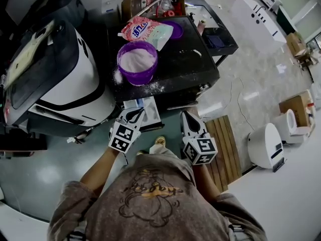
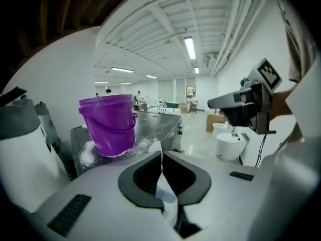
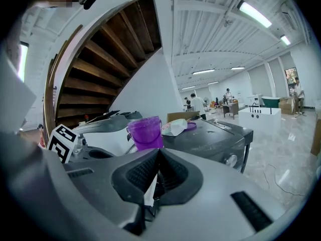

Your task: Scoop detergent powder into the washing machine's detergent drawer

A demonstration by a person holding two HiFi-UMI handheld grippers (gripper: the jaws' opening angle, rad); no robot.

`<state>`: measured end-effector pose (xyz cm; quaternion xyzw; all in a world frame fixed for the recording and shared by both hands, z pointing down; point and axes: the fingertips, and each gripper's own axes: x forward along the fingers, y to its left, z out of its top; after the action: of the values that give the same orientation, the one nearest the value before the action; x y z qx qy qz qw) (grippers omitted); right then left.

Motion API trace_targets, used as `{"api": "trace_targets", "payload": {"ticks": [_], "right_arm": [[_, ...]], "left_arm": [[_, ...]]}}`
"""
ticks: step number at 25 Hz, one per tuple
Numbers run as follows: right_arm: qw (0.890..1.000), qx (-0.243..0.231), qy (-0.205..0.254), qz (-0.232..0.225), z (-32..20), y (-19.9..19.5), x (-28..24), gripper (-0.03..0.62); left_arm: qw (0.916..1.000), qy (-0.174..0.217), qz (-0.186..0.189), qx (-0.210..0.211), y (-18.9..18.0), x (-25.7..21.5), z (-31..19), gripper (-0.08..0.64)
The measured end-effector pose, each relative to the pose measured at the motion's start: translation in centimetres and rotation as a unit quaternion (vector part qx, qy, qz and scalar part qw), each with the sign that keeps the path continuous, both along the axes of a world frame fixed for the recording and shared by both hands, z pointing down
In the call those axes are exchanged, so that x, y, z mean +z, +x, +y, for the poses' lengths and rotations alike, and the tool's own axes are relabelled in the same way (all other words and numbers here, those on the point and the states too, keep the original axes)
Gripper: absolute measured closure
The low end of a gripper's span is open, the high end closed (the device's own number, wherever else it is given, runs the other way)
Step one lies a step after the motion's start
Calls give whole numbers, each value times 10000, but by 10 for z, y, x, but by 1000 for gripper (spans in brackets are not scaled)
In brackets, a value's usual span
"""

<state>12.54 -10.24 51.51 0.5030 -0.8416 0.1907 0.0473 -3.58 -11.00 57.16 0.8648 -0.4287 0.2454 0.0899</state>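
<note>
Close to the person's body, the left gripper (image 1: pixel 134 113) and right gripper (image 1: pixel 186 115) are both pressed together, side by side and apart. Just past the left gripper's tips, a pale drawer (image 1: pixel 149 106) juts from the washing machine's (image 1: pixel 193 59) front edge. On the machine's dark top, near the front-left corner, stands a purple bucket (image 1: pixel 137 62) of white powder, with spilled powder (image 1: pixel 156 87) around it. Behind lies a detergent bag (image 1: pixel 145 31), near the back edge.

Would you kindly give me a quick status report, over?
Left gripper, right gripper: both shut, no scoop. Purple bucket of powder open on the washer top, some spilled beside it. Detergent drawer out, beneath left gripper.
</note>
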Motion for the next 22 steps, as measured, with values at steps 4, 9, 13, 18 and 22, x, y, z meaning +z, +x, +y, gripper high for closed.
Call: {"api": "trace_targets", "payload": {"ticks": [4, 9, 13, 18, 22], "right_arm": [[10000, -65, 24, 61, -3, -4, -1, 600], [9999, -109, 83, 96, -9, -7, -5, 600], [9997, -143, 132, 114, -13, -8, -8, 600], [9995, -173, 201, 161, -17, -10, -12, 600], [9994, -183, 221, 178, -18, -11, -13, 600]], "left_arm": [[9983, -36, 538, -224, -4, -21, -2, 537], [9949, 120, 880, -481, -11, -46, -4, 537], [9911, 259, 1090, -723, -21, -62, -3, 537], [9845, 399, 1308, -1098, -43, -78, -3, 537], [9801, 480, 1414, -1306, -58, -86, -1, 537]]}}
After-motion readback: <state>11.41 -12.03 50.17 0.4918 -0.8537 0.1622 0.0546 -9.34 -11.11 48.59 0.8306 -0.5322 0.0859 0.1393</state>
